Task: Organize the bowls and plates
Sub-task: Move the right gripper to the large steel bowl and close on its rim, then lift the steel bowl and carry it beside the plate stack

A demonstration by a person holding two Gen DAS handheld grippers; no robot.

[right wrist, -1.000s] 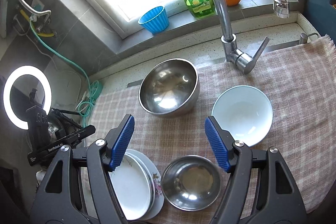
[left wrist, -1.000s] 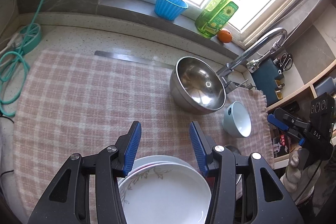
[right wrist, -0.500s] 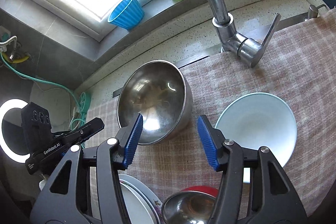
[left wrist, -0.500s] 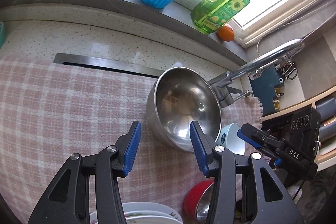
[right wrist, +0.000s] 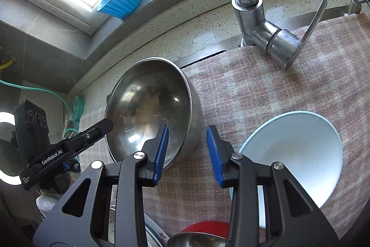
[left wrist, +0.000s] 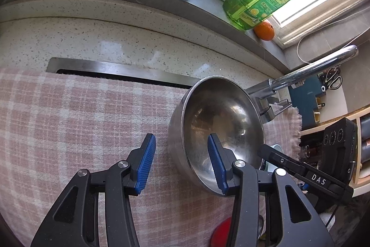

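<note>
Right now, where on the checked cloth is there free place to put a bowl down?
The checked cloth is bare to the left of the large steel bowl, below the metal strip. Another bare patch lies between the faucet and the white bowl. Between the two bowls it is crowded.

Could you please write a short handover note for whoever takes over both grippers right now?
Left gripper: open, straddling the near-left rim of the steel bowl, pads not pressing.
Right gripper: jaws just been closing, not yet gripping; they straddle the same bowl's right rim.
White bowl sits on the cloth, right of the steel bowl. Plates and a small red-sided bowl lie nearest the person.
Done: nothing stacked yet.
Left: grip the steel bowl, then probably nest the bowls.
</note>
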